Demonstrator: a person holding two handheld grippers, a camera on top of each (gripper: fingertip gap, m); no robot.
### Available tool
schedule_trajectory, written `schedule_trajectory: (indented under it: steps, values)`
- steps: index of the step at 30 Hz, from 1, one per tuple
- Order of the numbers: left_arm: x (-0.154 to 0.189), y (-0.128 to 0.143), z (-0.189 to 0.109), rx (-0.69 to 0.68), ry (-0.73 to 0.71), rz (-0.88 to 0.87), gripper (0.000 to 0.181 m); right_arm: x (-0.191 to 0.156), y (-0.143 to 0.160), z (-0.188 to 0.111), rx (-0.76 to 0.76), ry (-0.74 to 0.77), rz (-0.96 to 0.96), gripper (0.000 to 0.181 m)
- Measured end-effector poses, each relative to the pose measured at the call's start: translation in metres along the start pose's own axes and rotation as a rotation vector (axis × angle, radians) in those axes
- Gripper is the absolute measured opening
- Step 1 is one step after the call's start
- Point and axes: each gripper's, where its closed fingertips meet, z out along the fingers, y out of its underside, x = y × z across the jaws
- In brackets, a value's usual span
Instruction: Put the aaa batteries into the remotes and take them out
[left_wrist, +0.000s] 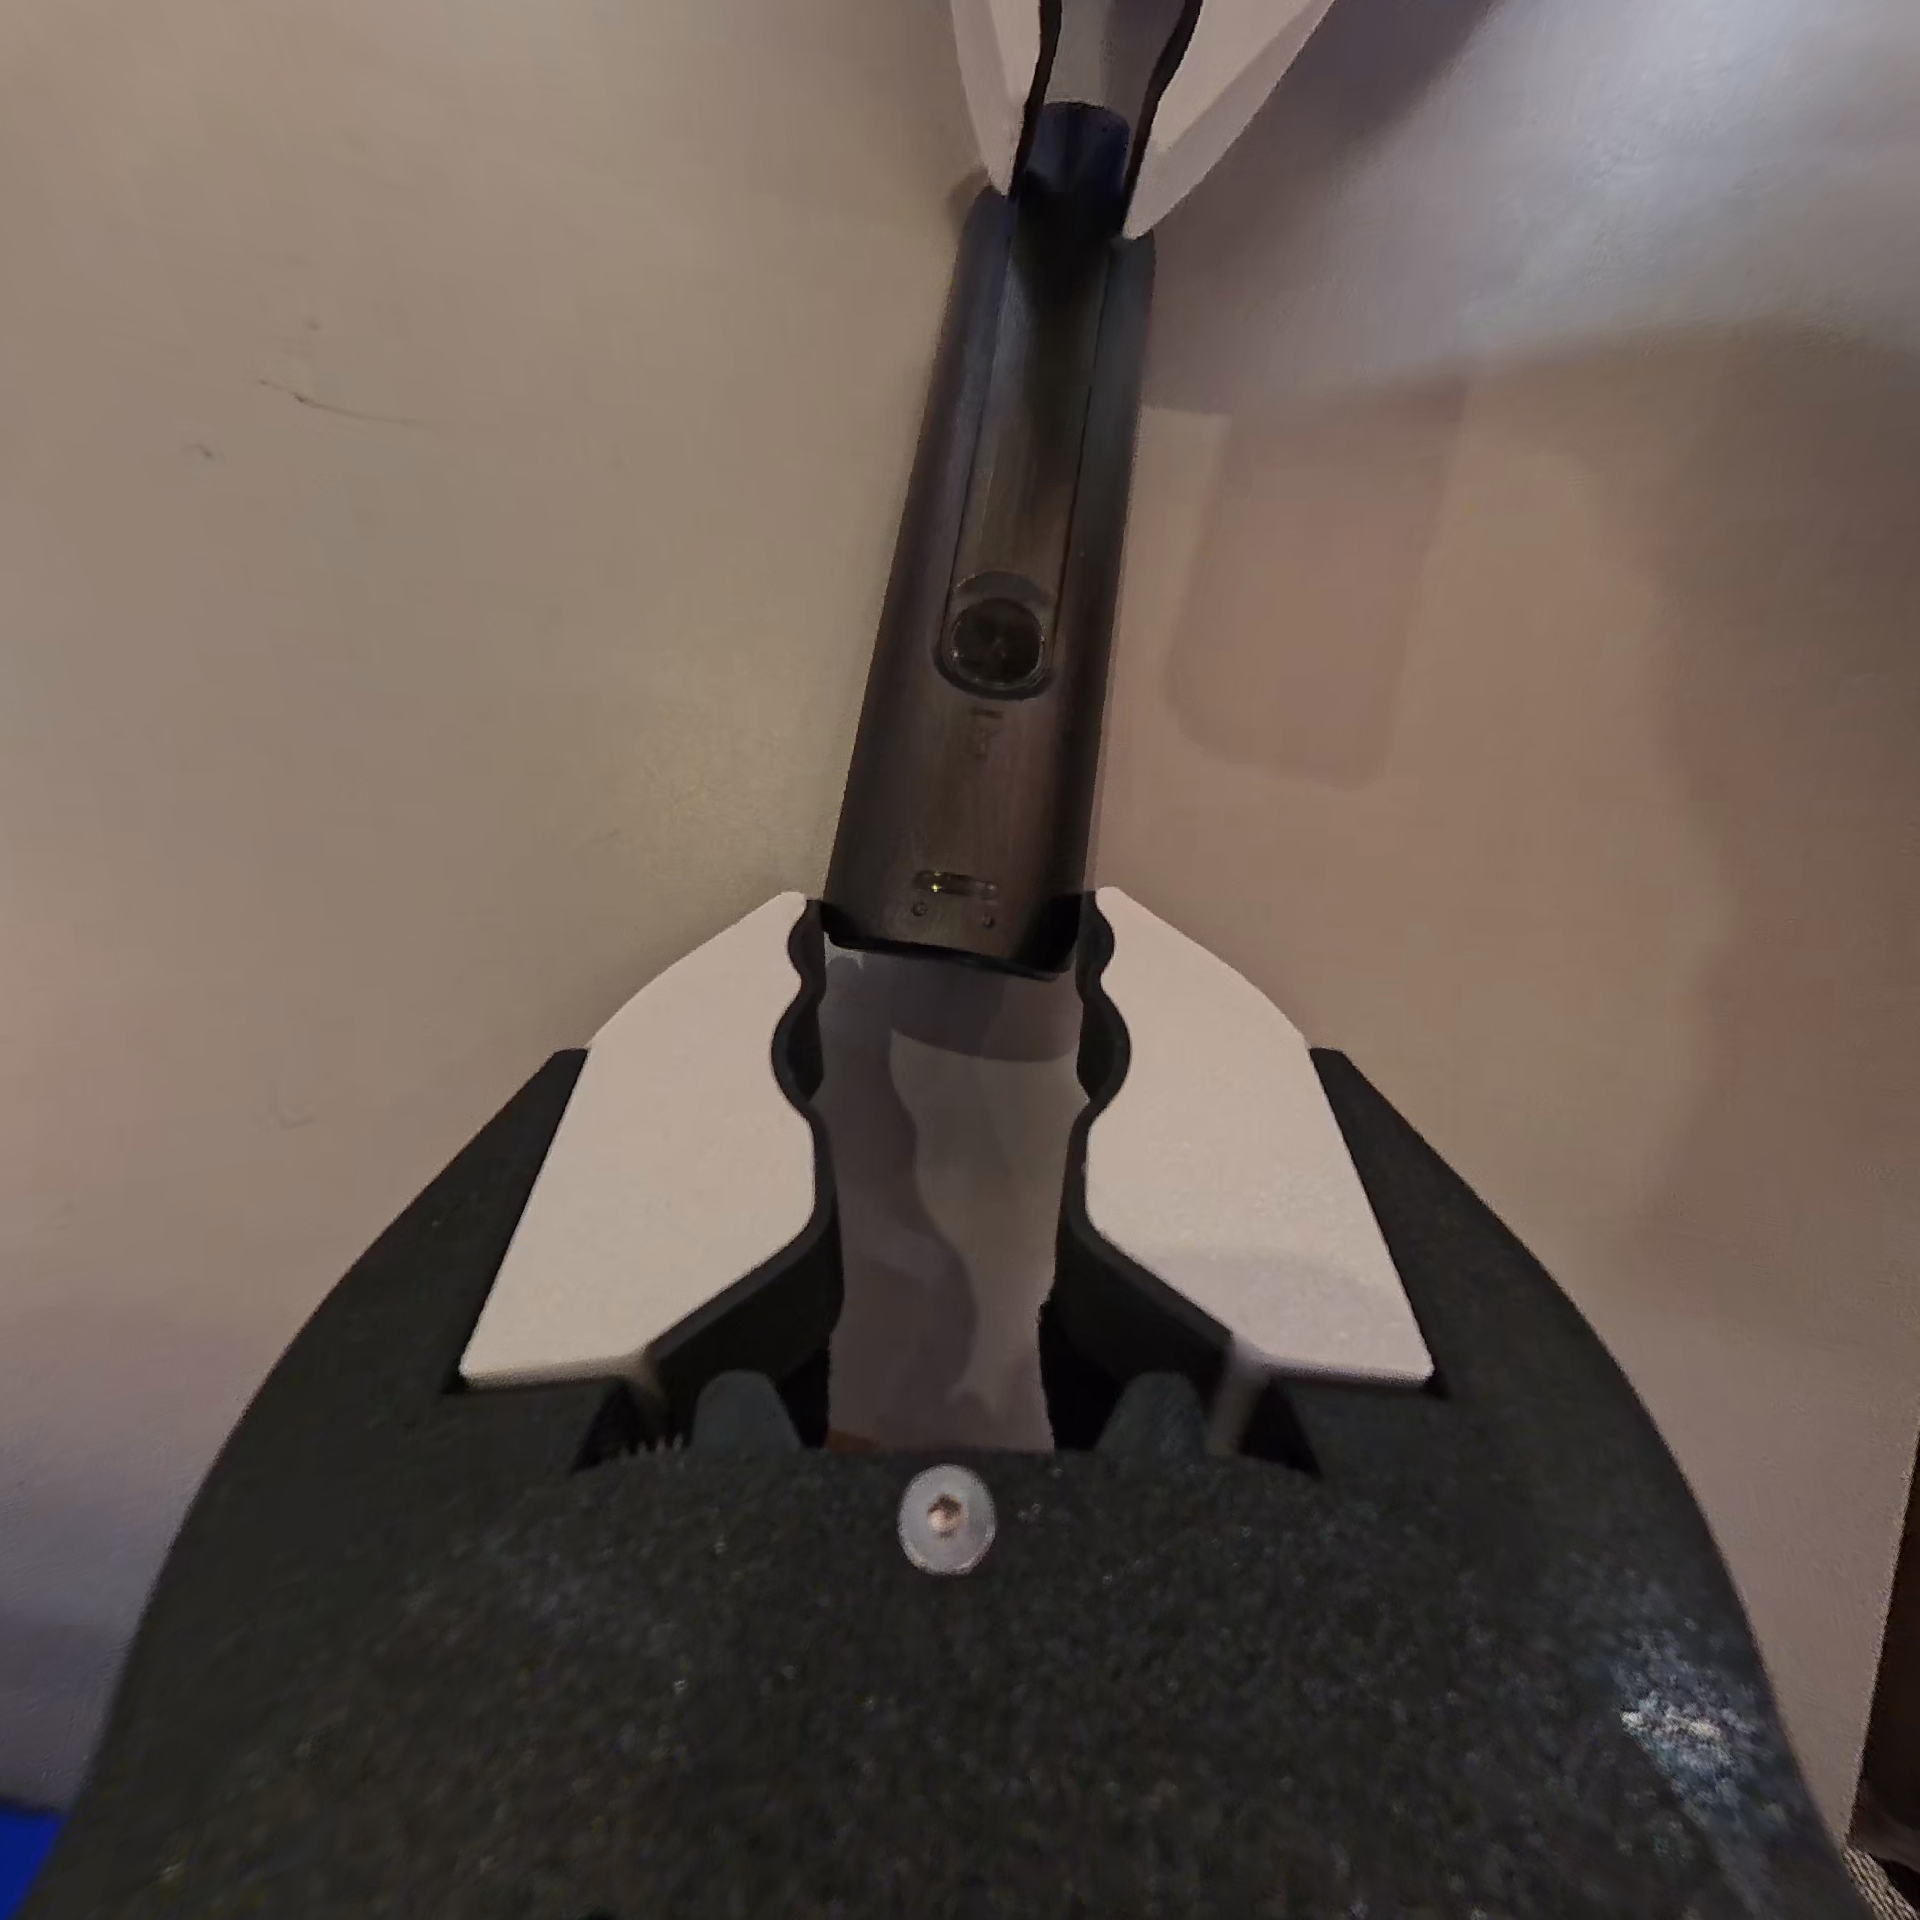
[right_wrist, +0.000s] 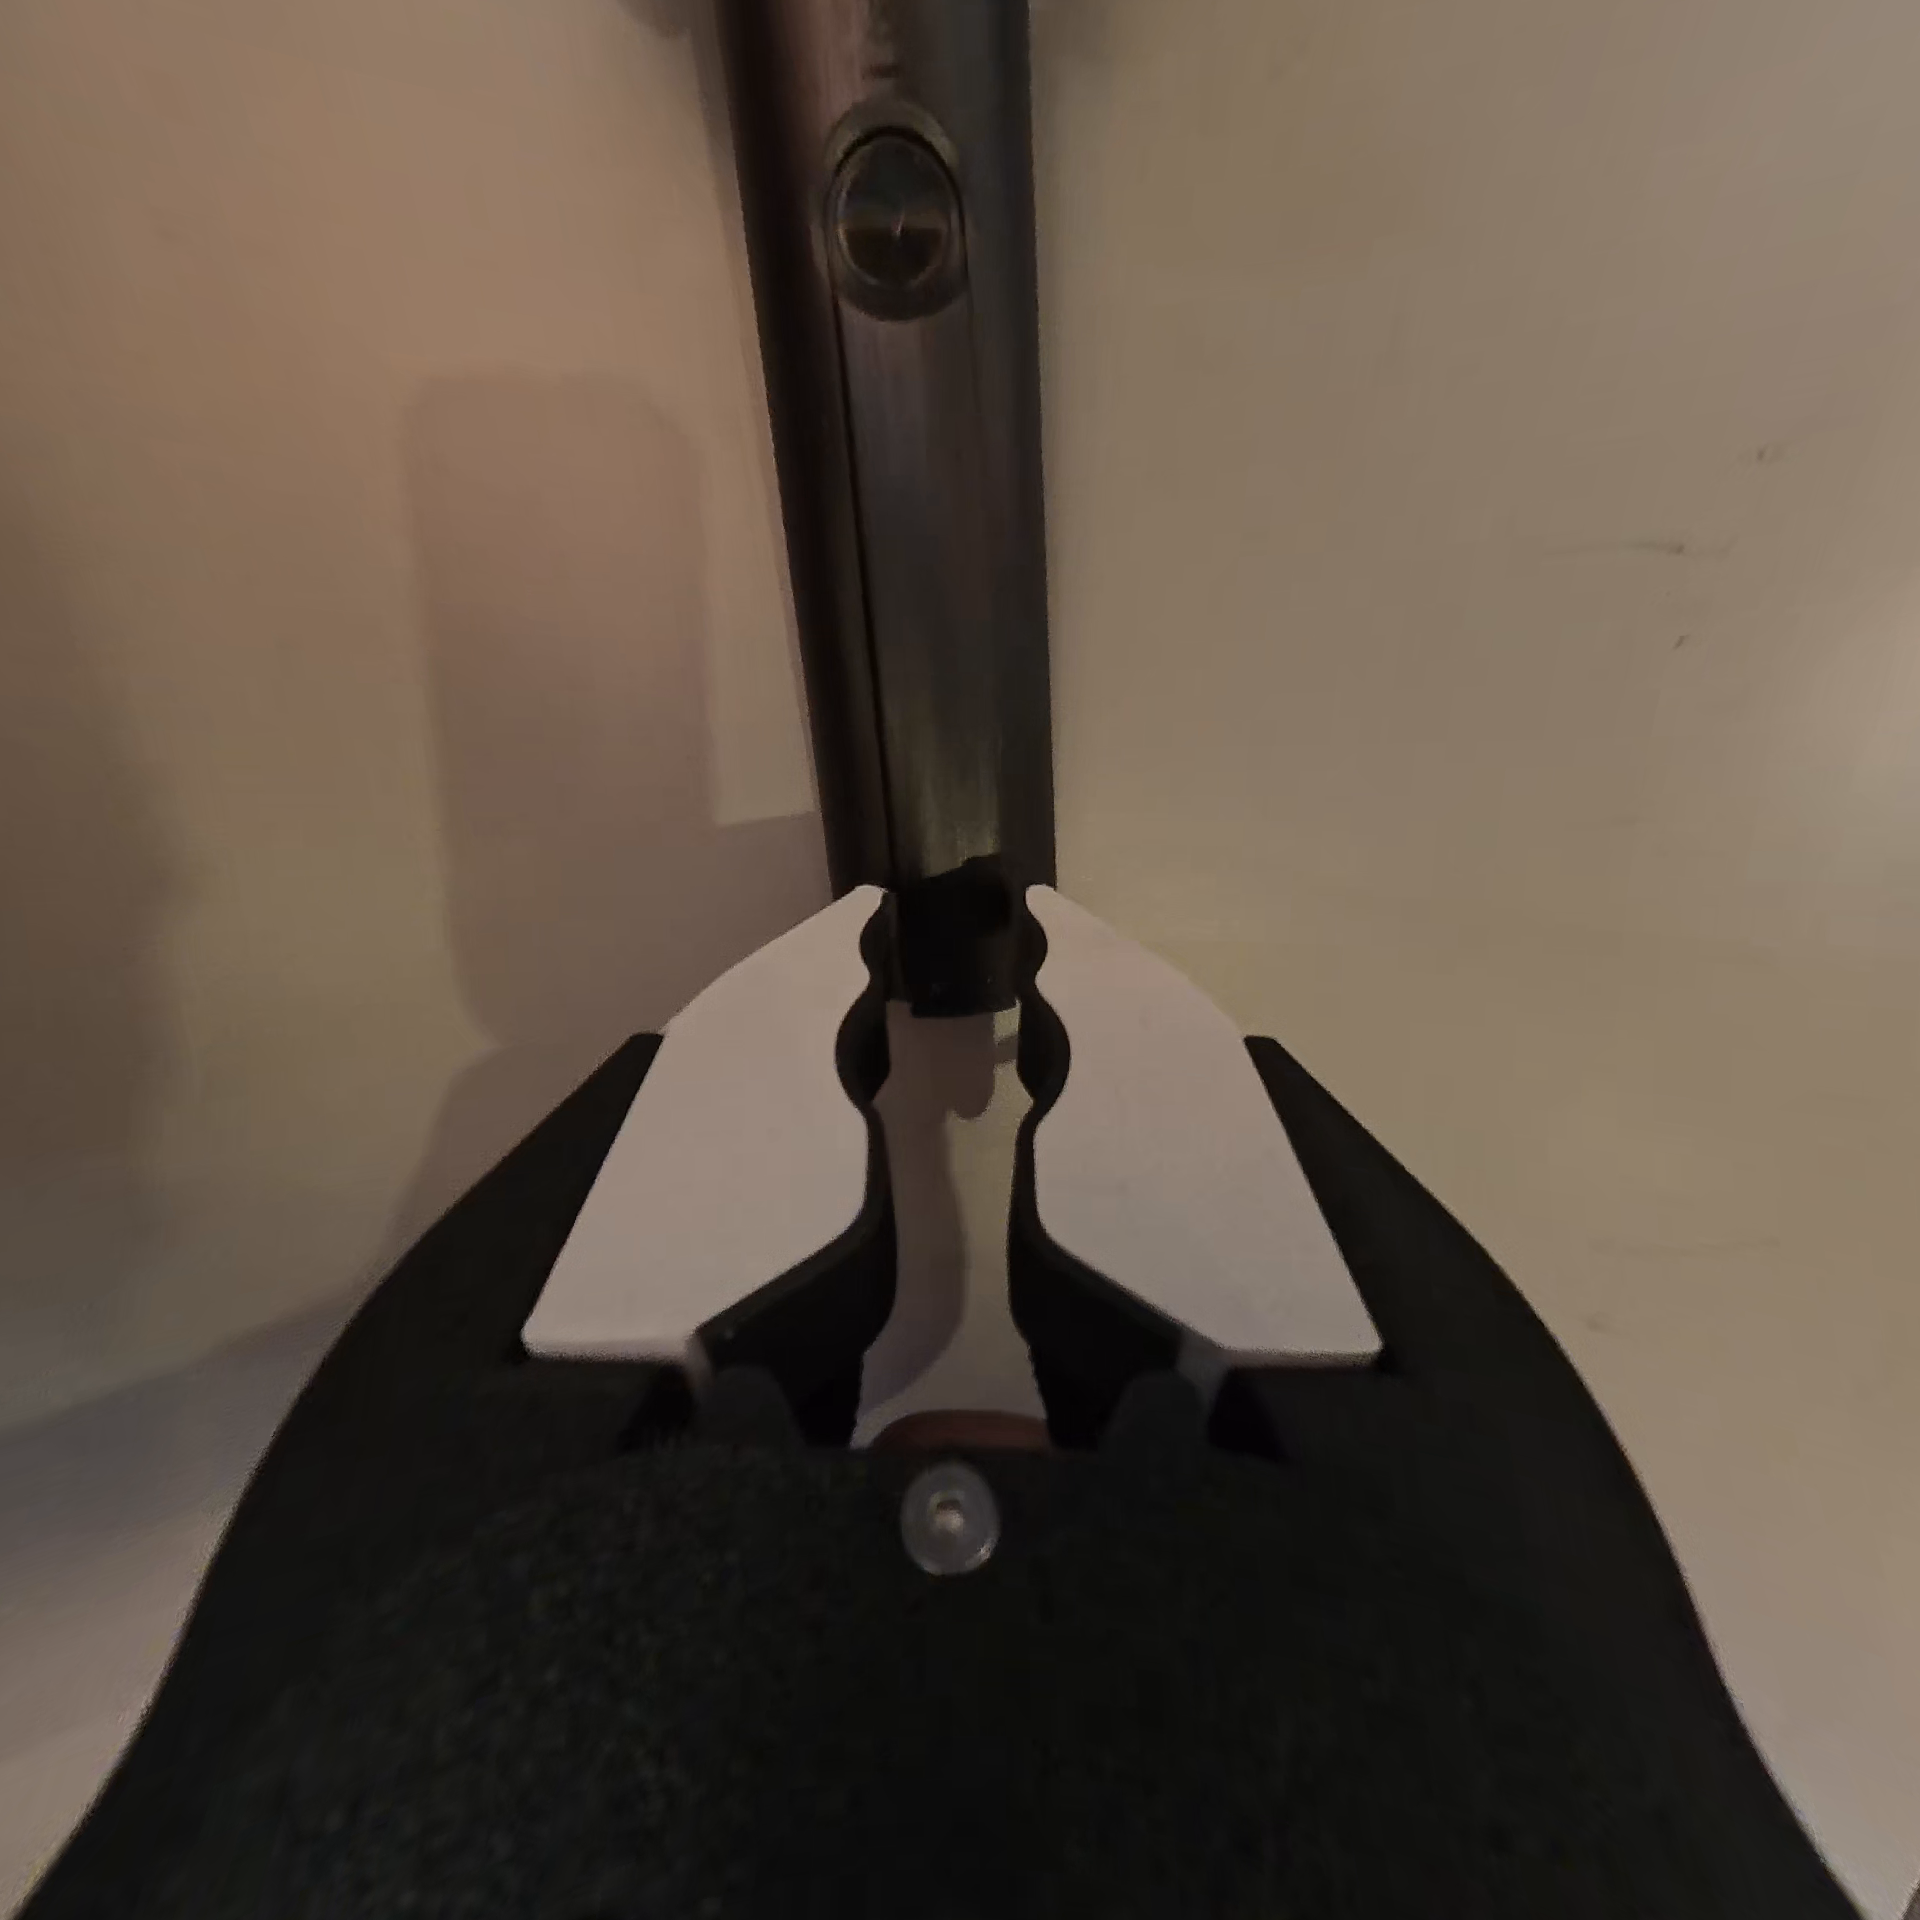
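A long slim dark remote (left_wrist: 997, 582) lies lengthwise over a cream surface (left_wrist: 416, 623), held at both ends. My left gripper (left_wrist: 951, 930) is shut on its wide near end. The white fingers (left_wrist: 1205, 114) of my right gripper close around a narrow dark piece (left_wrist: 1075, 145) that sticks out of the far end. In the right wrist view my right gripper (right_wrist: 956, 935) is shut on that small black end piece (right_wrist: 961, 956), and the remote (right_wrist: 925, 520) runs away from it to the top edge. A round recess (right_wrist: 894, 234) shows on the remote's face. No batteries show in either view.
The cream surface (right_wrist: 1455, 623) fills both views around the remote, with soft rectangular shadows on it. A blue patch (left_wrist: 21, 1839) sits at the bottom left corner and a dark edge (left_wrist: 1886, 1714) at the bottom right of the left wrist view. Left tips to right tips: about 15 cm. The round recess (right_wrist: 894, 234) lies around 5 cm away from my left fingertips.
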Motion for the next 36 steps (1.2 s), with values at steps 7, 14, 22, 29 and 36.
schedule_trajectory:
  steps: [7, 14, 22, 29, 36]
  values:
    - [0.002, -0.001, 0.001, 0.002, 0.006, 0.005, 0.046, -0.006, 0.005, 0.001, 0.011, -0.057, 0.031, 0.020]
    - [0.002, -0.001, 0.001, 0.005, 0.009, 0.006, 0.046, -0.005, 0.005, -0.002, 0.017, -0.072, 0.032, 0.020]
    - [0.003, 0.004, 0.005, -0.012, 0.013, 0.008, 0.046, 0.000, -0.001, -0.014, -0.040, -0.026, -0.036, 0.019]
    - [0.002, 0.008, 0.007, -0.032, 0.008, 0.011, 0.046, 0.000, -0.011, -0.025, -0.068, 0.003, -0.072, 0.019]
    - [0.002, 0.007, 0.006, -0.024, 0.011, 0.010, 0.046, -0.001, -0.002, -0.021, -0.082, 0.000, -0.057, 0.019]
